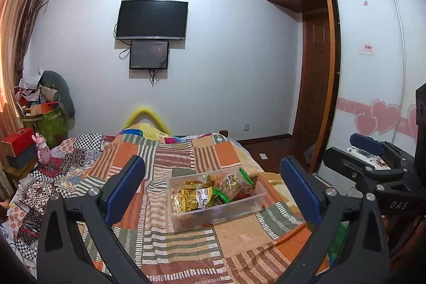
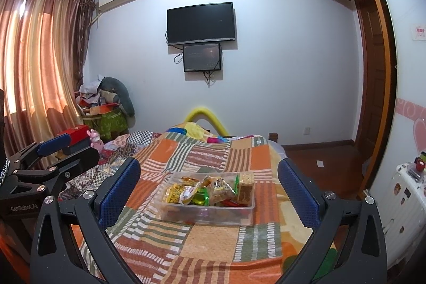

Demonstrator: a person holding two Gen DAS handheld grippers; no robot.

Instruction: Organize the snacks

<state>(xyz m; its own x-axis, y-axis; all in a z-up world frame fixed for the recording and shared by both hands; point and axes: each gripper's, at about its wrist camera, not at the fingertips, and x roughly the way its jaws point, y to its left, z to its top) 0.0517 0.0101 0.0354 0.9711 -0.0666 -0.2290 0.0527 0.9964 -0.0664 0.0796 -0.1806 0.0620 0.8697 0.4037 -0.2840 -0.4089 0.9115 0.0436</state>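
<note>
A clear plastic bin (image 1: 250, 206) (image 2: 207, 216) sits on the patchwork bedspread (image 1: 239, 236) (image 2: 210, 238) and holds several snack packets, among them a yellow bag (image 1: 190, 197) (image 2: 175, 193) and a green-edged bag (image 1: 234, 184) (image 2: 219, 186). My left gripper (image 1: 213, 186) is open and empty, held above the bed in front of the bin. My right gripper (image 2: 209, 190) is open and empty, also short of the bin. The right gripper shows at the right edge of the left wrist view (image 1: 372, 153); the left gripper shows at the left of the right wrist view (image 2: 61, 151).
The bed fills the middle; a yellow foam arch (image 2: 207, 116) stands at its far end. Cluttered boxes and bags (image 2: 106, 108) stand by the curtain. A white suitcase (image 2: 407, 193) and wardrobe (image 1: 372, 57) stand on the right. Screens (image 2: 201, 23) hang on the wall.
</note>
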